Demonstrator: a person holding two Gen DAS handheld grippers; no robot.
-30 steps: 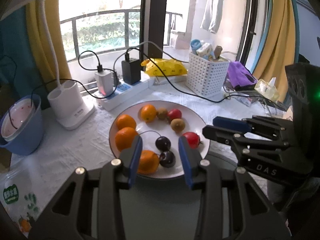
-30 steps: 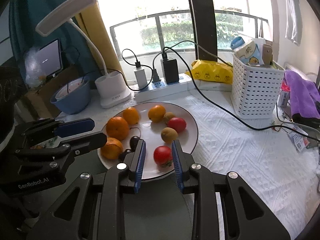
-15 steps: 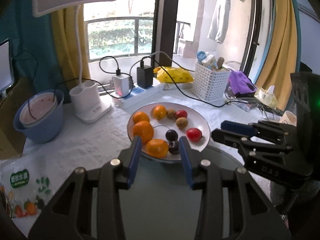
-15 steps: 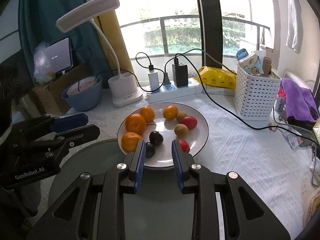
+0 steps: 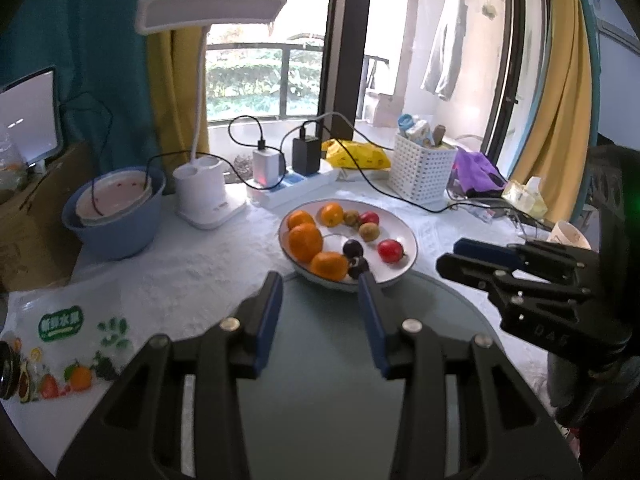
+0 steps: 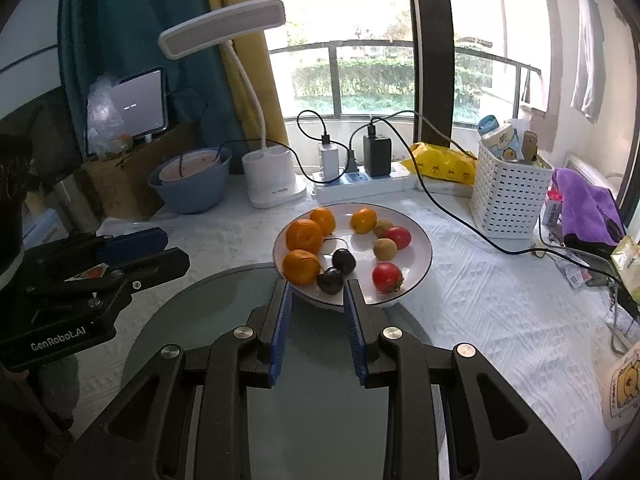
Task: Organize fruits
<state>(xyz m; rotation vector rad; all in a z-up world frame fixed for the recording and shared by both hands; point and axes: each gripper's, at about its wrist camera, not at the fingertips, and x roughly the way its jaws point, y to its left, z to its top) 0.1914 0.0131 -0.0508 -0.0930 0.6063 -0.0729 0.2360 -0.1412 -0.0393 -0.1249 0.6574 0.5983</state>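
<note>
Above the round glass tabletop [image 5: 320, 380], both grippers hover level, pointing toward 12 o'clock at the white plate [image 6: 416, 240] of fruit. The left gripper [image 5: 320, 284] has its fingers spread wide, holding nothing; the right gripper [image 6: 317, 292], fingers moderately parted and empty, sits just short of the plate's near rim.

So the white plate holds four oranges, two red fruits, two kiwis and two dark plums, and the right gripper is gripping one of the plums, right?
Not quite. In the right wrist view the right gripper is open and empty, short of the white plate; both dark plums lie free on it. The fruit count is right.
</note>
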